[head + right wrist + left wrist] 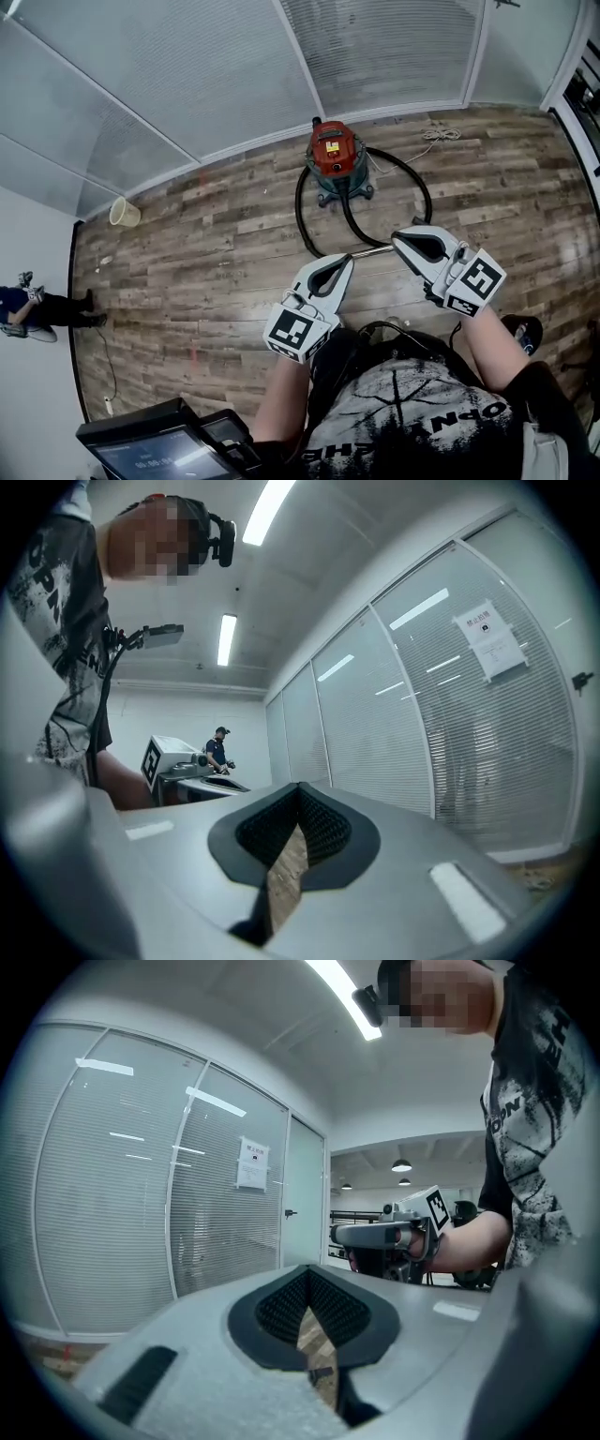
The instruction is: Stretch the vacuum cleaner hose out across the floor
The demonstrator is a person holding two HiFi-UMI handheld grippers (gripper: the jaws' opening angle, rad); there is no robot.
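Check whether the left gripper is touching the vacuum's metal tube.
Apart. The left gripper view shows the left gripper shut and empty, only floor behind; the metal tube lies below.

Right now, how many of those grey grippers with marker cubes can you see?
2. The left gripper is at the head view's lower centre, the right gripper just right of it, both over the wooden floor. None seems hidden.
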